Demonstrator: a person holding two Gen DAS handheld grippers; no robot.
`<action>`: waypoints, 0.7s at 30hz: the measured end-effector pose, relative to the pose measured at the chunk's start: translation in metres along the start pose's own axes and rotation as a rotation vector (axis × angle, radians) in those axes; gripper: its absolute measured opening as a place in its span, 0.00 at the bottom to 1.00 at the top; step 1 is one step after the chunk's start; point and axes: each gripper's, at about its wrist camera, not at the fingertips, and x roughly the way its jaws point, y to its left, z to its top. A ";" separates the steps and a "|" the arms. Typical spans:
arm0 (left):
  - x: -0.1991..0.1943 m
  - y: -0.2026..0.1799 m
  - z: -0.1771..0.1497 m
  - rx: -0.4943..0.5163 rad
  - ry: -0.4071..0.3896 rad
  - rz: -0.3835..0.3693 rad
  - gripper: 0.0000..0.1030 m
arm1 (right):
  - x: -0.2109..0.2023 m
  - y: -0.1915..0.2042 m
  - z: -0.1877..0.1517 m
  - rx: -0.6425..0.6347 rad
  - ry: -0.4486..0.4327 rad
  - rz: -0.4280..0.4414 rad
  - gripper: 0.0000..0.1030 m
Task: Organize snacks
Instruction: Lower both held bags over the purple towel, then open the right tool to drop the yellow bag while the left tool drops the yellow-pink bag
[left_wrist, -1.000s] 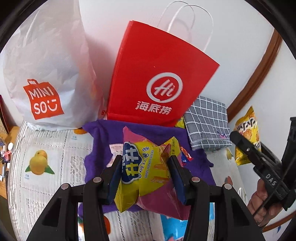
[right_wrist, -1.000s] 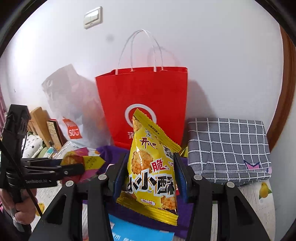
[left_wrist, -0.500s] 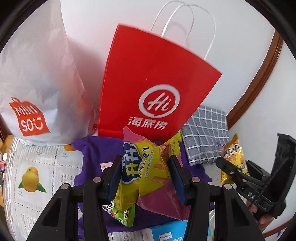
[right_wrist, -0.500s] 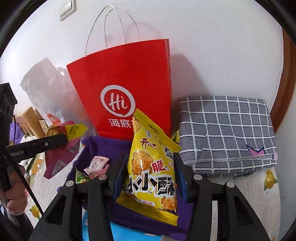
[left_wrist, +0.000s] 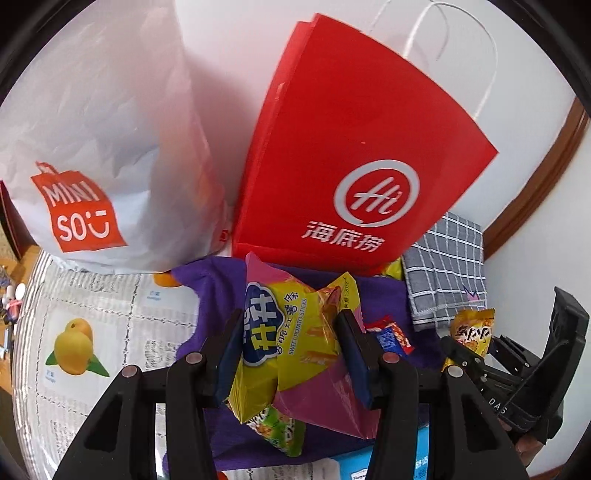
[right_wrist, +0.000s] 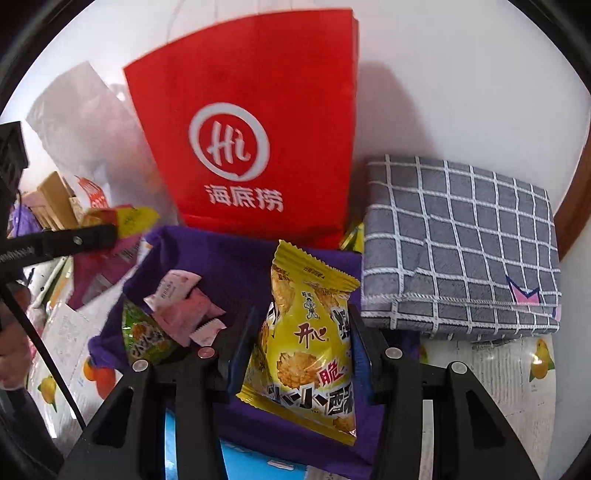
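Light, crinkly, air-puffed packs: left gripper (left_wrist: 291, 354) pinches the sweet potato sticks bag (left_wrist: 295, 325) mid-body; right gripper (right_wrist: 301, 358) pinches the yellow crisp snack pack (right_wrist: 310, 347), purple cloth (right_wrist: 229, 258) at 11 o'clock.

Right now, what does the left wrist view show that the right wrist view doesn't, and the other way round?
Only the left wrist view shows the Miniso logo in full on the white bag, the red bag's handles and a small red and blue packet on the purple cloth.

Only the right wrist view shows the pink sachets and the boxes at far left.

Both show the red bag, the checked cloth, the green packet, and each gripper gripping a snack: left, right.
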 end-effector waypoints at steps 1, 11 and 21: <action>0.002 0.001 0.000 -0.004 0.004 0.003 0.47 | 0.002 -0.003 0.000 0.013 0.007 0.002 0.45; 0.014 -0.002 -0.002 0.010 0.037 0.008 0.47 | 0.043 -0.011 -0.008 0.020 0.130 -0.018 0.43; 0.026 -0.004 -0.005 -0.016 0.081 -0.060 0.47 | 0.062 -0.014 -0.012 0.046 0.208 -0.048 0.48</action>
